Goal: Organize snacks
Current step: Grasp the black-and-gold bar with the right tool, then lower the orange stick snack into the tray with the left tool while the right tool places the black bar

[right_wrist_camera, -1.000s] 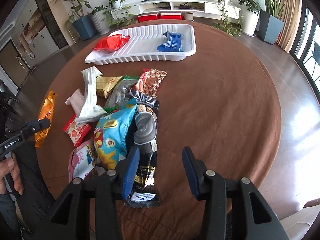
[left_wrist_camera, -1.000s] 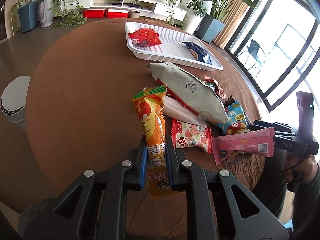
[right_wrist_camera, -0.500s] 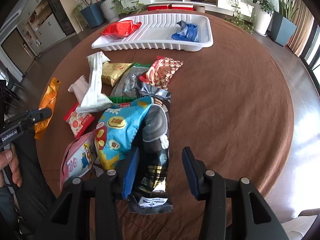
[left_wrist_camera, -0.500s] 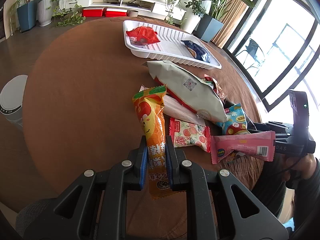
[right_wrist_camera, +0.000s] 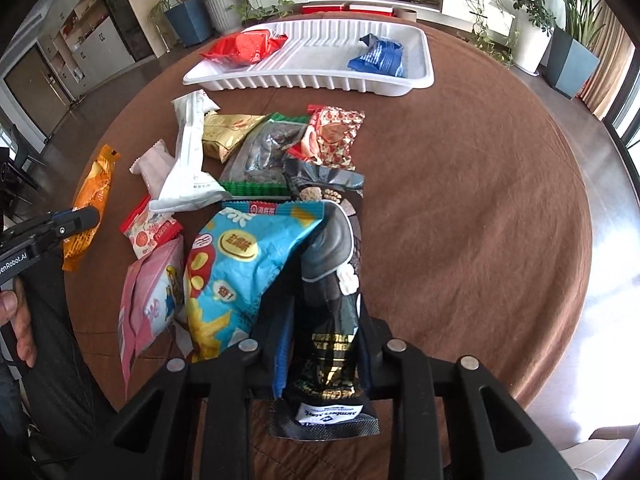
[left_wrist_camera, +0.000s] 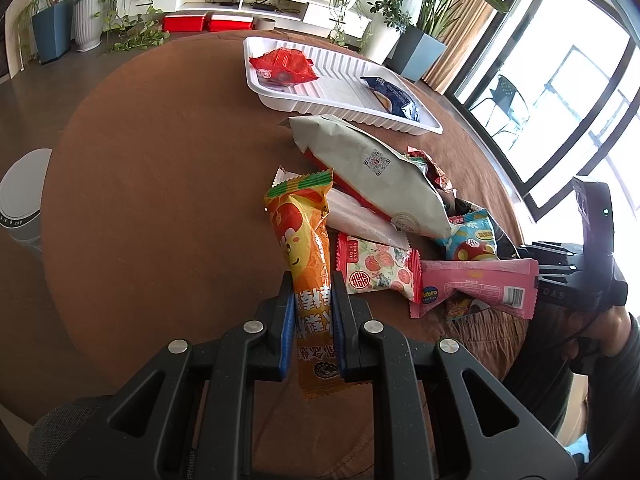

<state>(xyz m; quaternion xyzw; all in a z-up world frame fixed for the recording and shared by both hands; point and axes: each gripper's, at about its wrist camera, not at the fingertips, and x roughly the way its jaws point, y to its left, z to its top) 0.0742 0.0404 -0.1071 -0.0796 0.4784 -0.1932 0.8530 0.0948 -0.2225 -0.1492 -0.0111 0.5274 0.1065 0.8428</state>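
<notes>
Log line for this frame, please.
left gripper: shut on orange packet | right gripper: shut on black packet | white tray: two snacks

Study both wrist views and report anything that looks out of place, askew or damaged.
Nothing looks damaged or spilled. Only two packets, red and blue, lie in the white tray; the other snacks sit heaped and overlapping on the table, awaiting sorting.

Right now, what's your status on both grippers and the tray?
Left gripper shut on orange snack packet. Right gripper shut on black snack packet. White tray holds two packets, middle free. Blue chip bag overlaps black packet.
</notes>
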